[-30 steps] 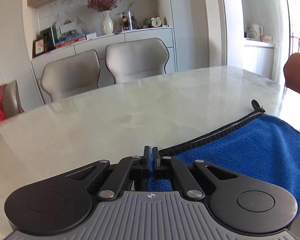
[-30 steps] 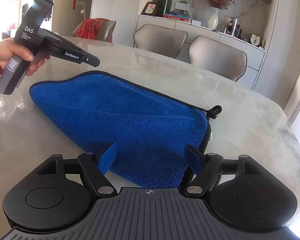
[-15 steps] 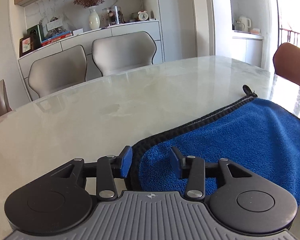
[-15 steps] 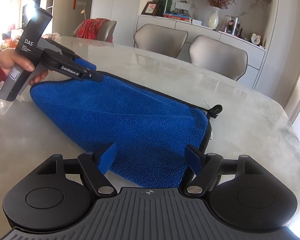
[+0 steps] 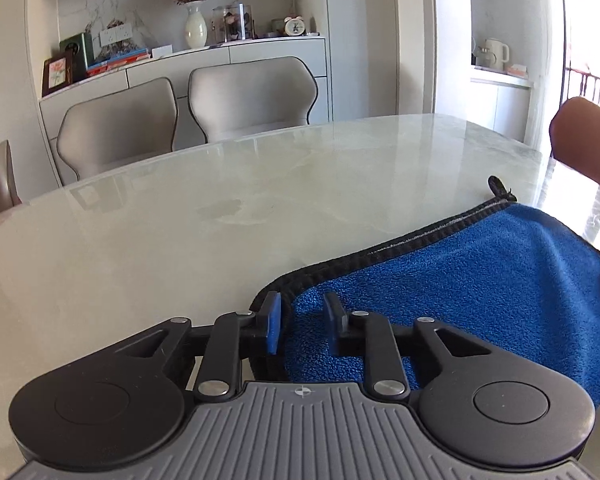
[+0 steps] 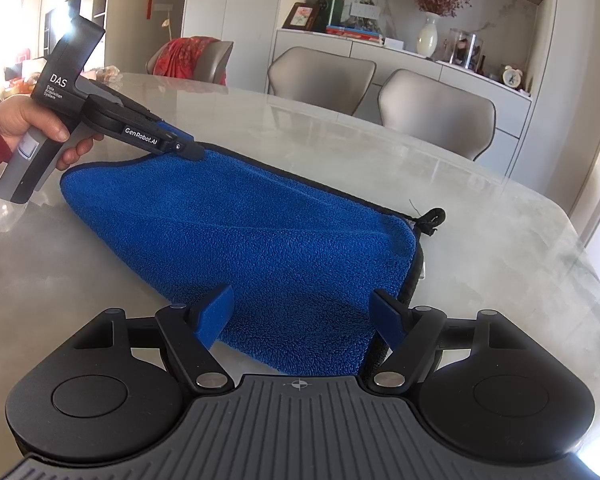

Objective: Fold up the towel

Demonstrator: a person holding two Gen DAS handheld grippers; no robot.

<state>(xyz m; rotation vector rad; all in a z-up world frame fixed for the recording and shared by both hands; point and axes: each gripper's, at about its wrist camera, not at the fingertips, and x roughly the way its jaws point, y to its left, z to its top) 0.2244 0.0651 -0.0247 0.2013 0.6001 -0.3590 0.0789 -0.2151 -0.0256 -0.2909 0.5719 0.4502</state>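
Towel [image 6: 260, 236] lies folded on table [image 5: 220, 208]; each hand-held gripper spread over its black-trimmed edge.

towel [image 6: 260, 232]: blue (blk trim) | table [image 5: 220, 208]: pale marbled | chairs [image 5: 252, 100]: beige

towel [image 6: 236, 240] flat on desk [image 6: 500, 240] | left tool [image 6: 192, 152] at its far-left corner | right tool [image 6: 300, 316] over near edge | chairs [image 6: 436, 112] behind desk

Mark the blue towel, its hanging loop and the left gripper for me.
blue towel [image 6: 260, 240]: right wrist view, middle of the folded top layer.
hanging loop [image 6: 434, 216]: right wrist view, black loop at the far corner.
left gripper [image 5: 302, 322]: left wrist view, midway between the open fingertips.
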